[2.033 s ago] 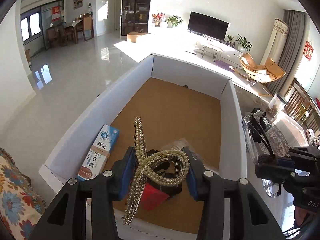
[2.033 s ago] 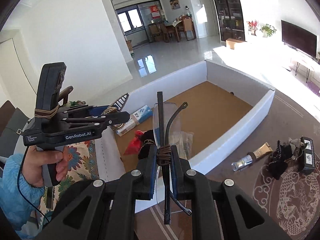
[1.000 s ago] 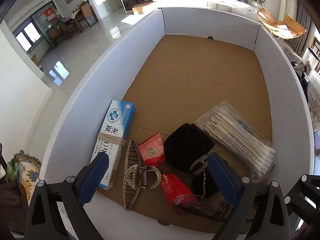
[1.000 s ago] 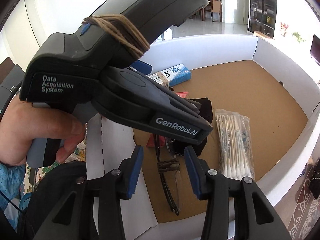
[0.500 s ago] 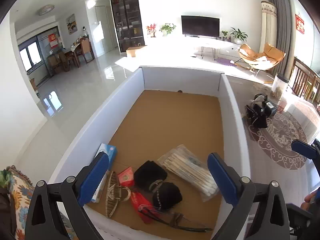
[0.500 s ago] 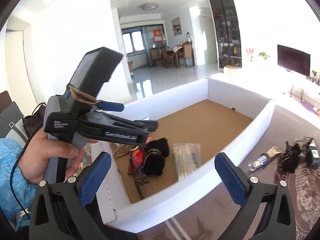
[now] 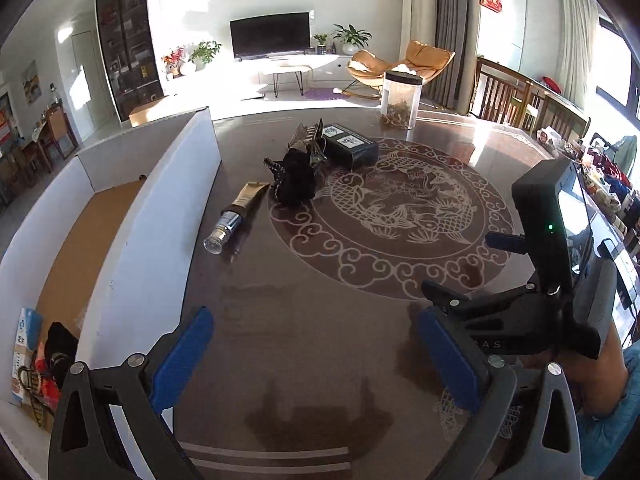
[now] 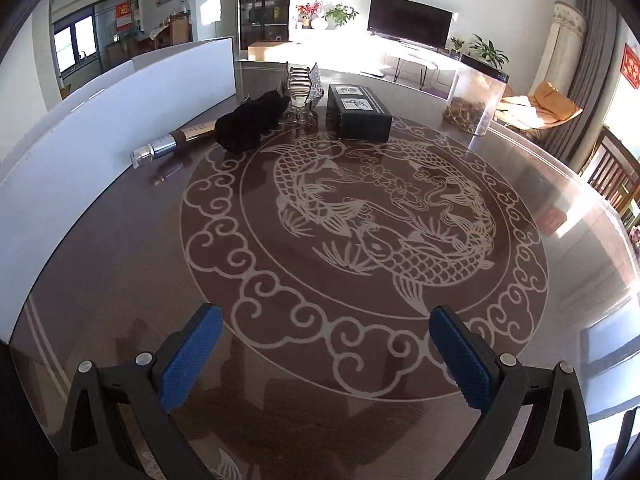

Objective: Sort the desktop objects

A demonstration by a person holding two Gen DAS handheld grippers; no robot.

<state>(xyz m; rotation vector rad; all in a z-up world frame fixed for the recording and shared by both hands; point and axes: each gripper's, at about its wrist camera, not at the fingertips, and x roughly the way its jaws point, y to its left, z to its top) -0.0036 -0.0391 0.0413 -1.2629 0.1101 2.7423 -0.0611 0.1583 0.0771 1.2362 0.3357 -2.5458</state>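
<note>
On the dark round table (image 7: 320,304) lie a gold cosmetic tube (image 7: 236,212) (image 8: 176,140), a black fuzzy scrunchie (image 7: 294,180) (image 8: 248,122), a silver hair claw (image 7: 308,138) (image 8: 301,88) and a black box (image 7: 350,148) (image 8: 358,112). My left gripper (image 7: 320,356) is open and empty over the near table. My right gripper (image 8: 326,354) is open and empty, well short of those objects. The white box (image 7: 160,216) (image 8: 120,120) stands at the left, with sorted items in its near corner (image 7: 44,364).
A clear lidded jar (image 7: 400,100) (image 8: 476,98) stands at the table's far edge. The right hand-held device (image 7: 560,280) and a person's hand (image 7: 600,364) sit close to my left gripper's right finger. Wooden chairs (image 7: 508,100) line the far right.
Both grippers have swung out of the white box to the right, over the table. The hair clip and glasses stay in the box. The right jaws went from narrow to wide.
</note>
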